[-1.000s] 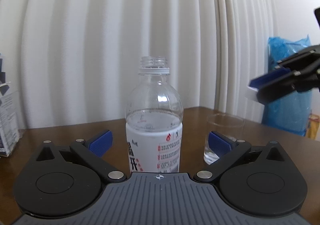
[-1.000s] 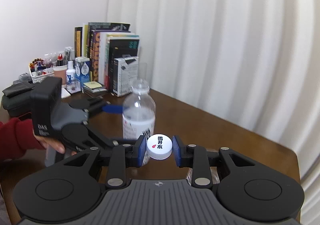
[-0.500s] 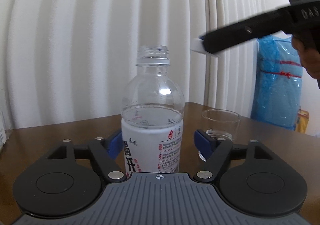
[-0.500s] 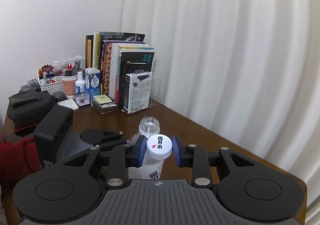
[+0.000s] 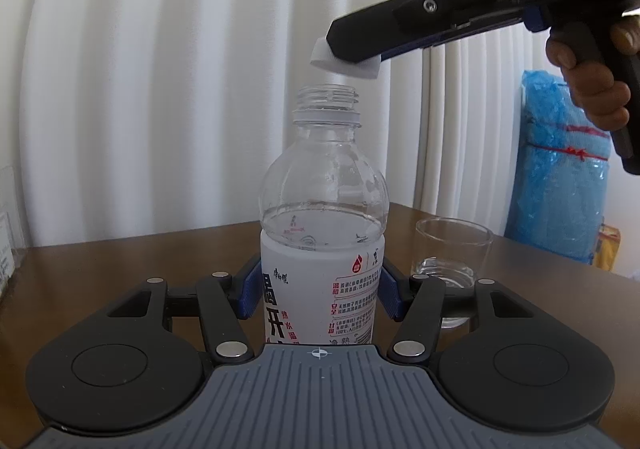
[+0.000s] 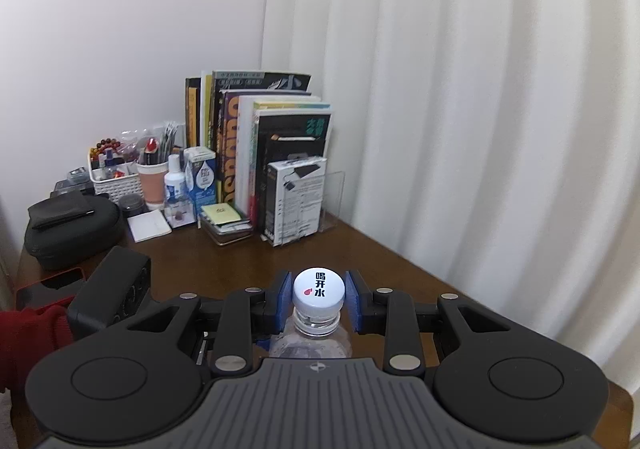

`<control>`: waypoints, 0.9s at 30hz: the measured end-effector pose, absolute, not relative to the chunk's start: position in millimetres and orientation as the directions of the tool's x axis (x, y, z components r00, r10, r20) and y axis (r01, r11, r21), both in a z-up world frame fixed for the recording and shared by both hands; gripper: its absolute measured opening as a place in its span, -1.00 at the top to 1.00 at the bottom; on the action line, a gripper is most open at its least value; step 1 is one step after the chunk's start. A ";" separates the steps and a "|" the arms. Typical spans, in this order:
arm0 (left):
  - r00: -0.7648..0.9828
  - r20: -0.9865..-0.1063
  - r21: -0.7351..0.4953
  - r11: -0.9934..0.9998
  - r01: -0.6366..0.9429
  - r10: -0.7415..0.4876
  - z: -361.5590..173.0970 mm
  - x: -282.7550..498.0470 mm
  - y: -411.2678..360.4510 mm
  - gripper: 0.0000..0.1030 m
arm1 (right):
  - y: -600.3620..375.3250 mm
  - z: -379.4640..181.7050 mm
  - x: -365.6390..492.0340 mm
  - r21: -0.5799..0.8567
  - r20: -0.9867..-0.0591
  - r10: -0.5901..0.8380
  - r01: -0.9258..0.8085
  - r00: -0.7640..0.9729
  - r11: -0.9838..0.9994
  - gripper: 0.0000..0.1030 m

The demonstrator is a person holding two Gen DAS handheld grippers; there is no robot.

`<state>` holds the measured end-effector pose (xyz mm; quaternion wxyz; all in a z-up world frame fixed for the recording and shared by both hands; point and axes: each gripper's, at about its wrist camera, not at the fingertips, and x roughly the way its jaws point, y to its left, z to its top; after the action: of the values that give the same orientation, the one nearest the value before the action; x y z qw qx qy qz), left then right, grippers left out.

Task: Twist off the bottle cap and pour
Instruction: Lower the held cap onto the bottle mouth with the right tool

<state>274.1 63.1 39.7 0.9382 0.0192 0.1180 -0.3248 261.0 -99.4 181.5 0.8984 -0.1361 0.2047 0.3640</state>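
Observation:
A clear water bottle (image 5: 323,233) with a white label stands upright on the brown table, its threaded neck open. My left gripper (image 5: 320,291) is shut on the bottle's labelled body. My right gripper (image 6: 319,299) is shut on the white bottle cap (image 6: 319,288). In the left wrist view the cap (image 5: 345,63) hangs tilted just above the bottle's mouth, a small gap apart. In the right wrist view the bottle's neck (image 6: 316,323) shows right under the cap. A short clear glass (image 5: 453,255) with a little water stands to the bottle's right.
Books (image 6: 256,153), boxes, a pen basket (image 6: 114,179) and a black case (image 6: 72,229) crowd the far left of the table. A white curtain hangs behind. A blue plastic bag (image 5: 568,177) stands beyond the table's right edge.
My left gripper has closed on the bottle's body. My right gripper has carried the cap from the right to just above the bottle's mouth.

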 end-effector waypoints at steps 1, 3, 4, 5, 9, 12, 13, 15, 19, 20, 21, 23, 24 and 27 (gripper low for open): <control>0.761 -0.234 -0.043 0.788 0.614 -0.605 39.8 275.0 63.2 -0.12 | -98.4 180.8 261.8 -0.100 -0.470 0.595 -0.709 0.652 0.698 0.38; 0.761 -0.234 -0.039 0.788 0.615 -0.605 39.8 274.8 63.0 -0.12 | -97.3 179.2 263.5 -0.102 -0.475 0.593 -0.710 0.650 0.697 0.38; 0.761 -0.235 -0.036 0.787 0.615 -0.605 39.8 274.4 63.1 -0.12 | -97.1 178.5 264.2 -0.100 -0.477 0.594 -0.711 0.648 0.696 0.38; 0.761 -0.236 -0.033 0.787 0.616 -0.605 39.9 274.0 63.1 -0.12 | -96.9 177.8 264.6 -0.099 -0.477 0.595 -0.712 0.647 0.695 0.38; 0.762 -0.236 -0.028 0.788 0.615 -0.604 40.1 274.5 62.0 -0.12 | -96.7 175.8 265.8 -0.095 -0.481 0.597 -0.715 0.642 0.692 0.38; 0.762 -0.236 -0.027 0.788 0.615 -0.603 39.9 273.7 62.8 -0.12 | -96.8 174.9 266.5 -0.090 -0.484 0.599 -0.718 0.637 0.690 0.38; 0.763 -0.236 -0.027 0.788 0.614 -0.602 39.7 273.5 63.1 -0.12 | -96.8 174.6 266.9 -0.085 -0.485 0.601 -0.718 0.635 0.690 0.38; 0.762 -0.236 -0.026 0.788 0.615 -0.603 39.6 273.1 63.8 -0.12 | -97.6 173.5 266.7 -0.081 -0.484 0.604 -0.719 0.633 0.690 0.38; 0.764 -0.236 -0.024 0.790 0.613 -0.601 39.3 273.1 62.9 -0.12 | -100.4 172.2 267.5 -0.067 -0.476 0.611 -0.719 0.632 0.691 0.38; 0.764 -0.236 -0.025 0.790 0.613 -0.600 39.1 272.9 63.1 -0.12 | -101.3 171.7 268.5 -0.059 -0.473 0.616 -0.720 0.630 0.691 0.38; 0.764 -0.236 -0.025 0.790 0.613 -0.600 38.9 272.6 62.5 -0.12 | -102.0 171.5 269.3 -0.052 -0.471 0.620 -0.722 0.628 0.690 0.38; 0.764 -0.237 -0.024 0.790 0.613 -0.600 39.1 272.4 59.7 -0.12 | -102.2 171.1 269.2 -0.054 -0.470 0.622 -0.724 0.626 0.687 0.38; 0.764 -0.237 -0.023 0.790 0.613 -0.600 39.0 272.3 59.2 -0.12 | -102.0 170.8 268.8 -0.058 -0.471 0.622 -0.726 0.625 0.685 0.38; 0.764 -0.237 -0.023 0.790 0.613 -0.600 39.1 272.6 58.1 -0.12 | -101.8 169.4 268.2 -0.067 -0.470 0.620 -0.726 0.628 0.684 0.37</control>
<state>272.6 58.1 39.1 0.9388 0.0276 0.1165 -0.3229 268.2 -101.8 169.4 0.8933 -0.1259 0.2100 0.3768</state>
